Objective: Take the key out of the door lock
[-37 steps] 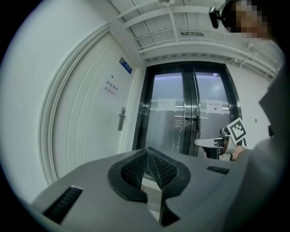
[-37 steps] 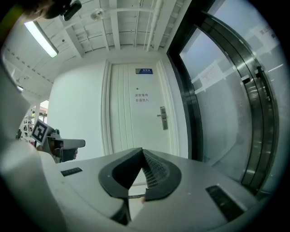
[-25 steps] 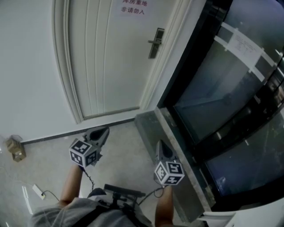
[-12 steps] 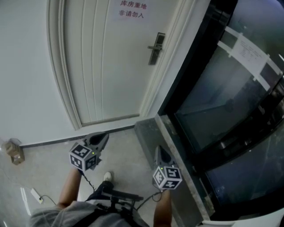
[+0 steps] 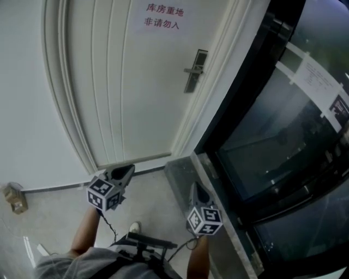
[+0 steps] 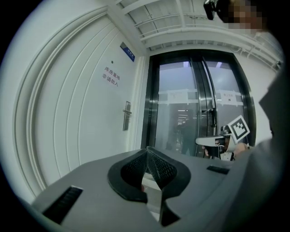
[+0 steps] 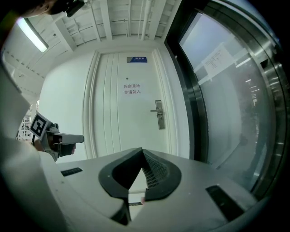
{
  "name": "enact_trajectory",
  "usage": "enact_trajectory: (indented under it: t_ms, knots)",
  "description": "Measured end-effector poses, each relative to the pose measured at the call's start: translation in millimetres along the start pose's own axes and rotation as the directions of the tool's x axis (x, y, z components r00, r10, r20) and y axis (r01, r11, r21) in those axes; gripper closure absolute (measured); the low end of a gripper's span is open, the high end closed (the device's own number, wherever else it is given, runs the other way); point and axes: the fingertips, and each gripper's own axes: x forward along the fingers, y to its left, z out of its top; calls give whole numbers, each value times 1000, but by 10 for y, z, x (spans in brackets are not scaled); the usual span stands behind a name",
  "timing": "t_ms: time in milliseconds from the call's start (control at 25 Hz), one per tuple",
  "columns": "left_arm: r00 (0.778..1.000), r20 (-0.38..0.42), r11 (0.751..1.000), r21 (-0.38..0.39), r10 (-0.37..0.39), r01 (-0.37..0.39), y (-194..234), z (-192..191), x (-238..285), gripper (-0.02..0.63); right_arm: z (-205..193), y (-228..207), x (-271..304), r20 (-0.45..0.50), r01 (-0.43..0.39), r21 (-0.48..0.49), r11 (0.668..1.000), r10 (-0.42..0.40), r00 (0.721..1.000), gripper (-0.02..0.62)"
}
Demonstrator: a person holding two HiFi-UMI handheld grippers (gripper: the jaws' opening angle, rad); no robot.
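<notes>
Head view: door (image 5: 136, 92) far ahead, lock (image 5: 194, 71) at its right edge, key too small to see. Left gripper (image 5: 127, 169) and right gripper (image 5: 196, 188) low, near, well short of the door.

Left gripper view: jaws together, empty; lock (image 6: 127, 116) oblique, left.

Right gripper view: jaws together, empty; lock (image 7: 158, 114) square ahead. Likely the better lead; should part its jaws before reaching the key.

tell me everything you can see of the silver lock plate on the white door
The tall, narrow silver metal lock plate stands upright near the white door's right edge, lower than the red-lettered sign. A short lever handle juts level from its upper half toward the door's middle. Nothing touches it. Any key in it is too small to make out.
</notes>
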Motion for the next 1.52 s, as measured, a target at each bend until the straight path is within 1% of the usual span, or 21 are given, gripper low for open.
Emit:
enact_trajectory:
  t_ms: [120, 360, 440, 520, 720, 920, 1040, 1200, 1520]
  knots:
    - [1000, 15, 1000, -14, -1, 1, 289, 124, 215, 601, 101, 2, 339, 1, 5, -3, 1000, -5, 1000, 583]
    - [1000, 27, 1000, -5, -16, 16, 689, 281, 626, 601, 272, -59, 897, 7, 11, -9, 1000, -11, 1000, 583]
    - [1000, 18, 1000, -6, -25, 25, 804, 274, 739, 601, 294, -74, 1042, 9, 17, -10, 1000, -17, 1000, 583]
    - [999, -8, 999, -11, -35, 35, 901, 214, 834, 601, 300, -93, 1161, 7, 25, -12, 1000, -25, 1000, 584]
    - [999, 23, 999, -13, -43, 43, 1078, 292, 1111, 601, 306, -199, 1379, 3, 49, -10, 999, -49, 999, 583]
    - [998, 22, 999, -8, -53, 54, 1210, 321, 1332, 601, 343, -303, 1593, 5, 62, -12, 998, -62, 998, 583]
    - [998, -1, 998, -19, -58, 58, 1266, 278, 1475, 601, 380, -383, 1720, 6, 60, -19, 998, -60, 998, 583]
    - [998, 21, 998, -21, -51, 52, 1370, 379, 1749, 601, 463, -543, 1947, 14, 65, -42, 997, -64, 998, 583]
    - [1000, 25, 1000, -14, -9, 9, 1642, 462, 2533, 601, 605, -1047, 2704, 32, 22, -42, 999, -21, 999, 583]
